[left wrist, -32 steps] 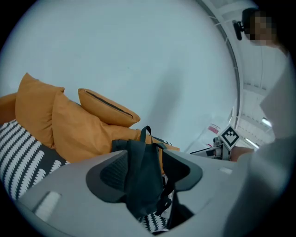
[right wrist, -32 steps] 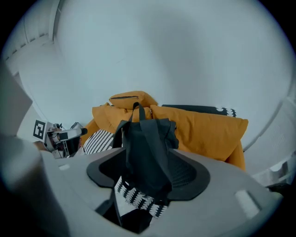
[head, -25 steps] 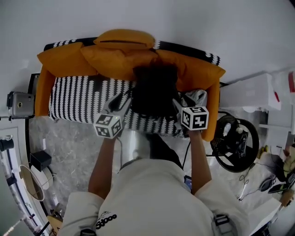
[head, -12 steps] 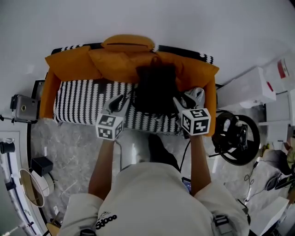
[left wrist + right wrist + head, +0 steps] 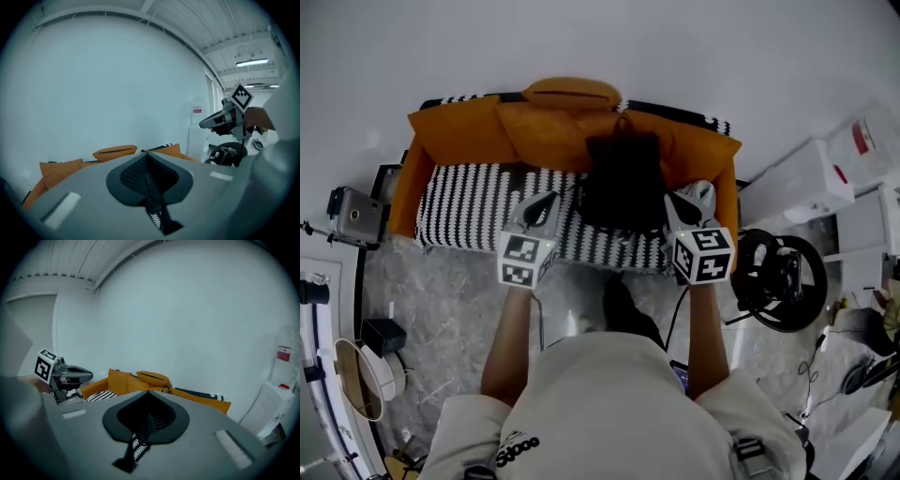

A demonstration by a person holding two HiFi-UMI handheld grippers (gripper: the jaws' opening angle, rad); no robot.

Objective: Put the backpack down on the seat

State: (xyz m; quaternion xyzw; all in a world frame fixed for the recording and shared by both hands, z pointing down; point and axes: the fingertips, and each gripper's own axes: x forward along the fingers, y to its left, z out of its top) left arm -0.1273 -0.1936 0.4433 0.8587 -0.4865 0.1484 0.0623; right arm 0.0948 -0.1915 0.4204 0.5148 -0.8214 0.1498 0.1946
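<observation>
The black backpack (image 5: 623,180) stands on the sofa's black-and-white patterned seat (image 5: 473,206), leaning back against the orange cushions (image 5: 553,127). My left gripper (image 5: 549,199) hangs just left of the bag over the seat's front. My right gripper (image 5: 677,200) is at the bag's right side. Both are shut with nothing between the jaws and neither touches the bag. In the left gripper view the jaws (image 5: 149,178) meet flat, and the right gripper (image 5: 213,123) shows off to the side. The right gripper view shows its own closed jaws (image 5: 145,416) and the left gripper (image 5: 82,375).
A black steering wheel rig (image 5: 778,277) sits on the floor right of the sofa, with a white cabinet (image 5: 797,183) behind it. A camera on a stand (image 5: 352,216) is left of the sofa. A white wall runs behind it.
Both grippers have let go of the backpack, drawn back toward me and closed their jaws. The bag stays on the seat against the cushions.
</observation>
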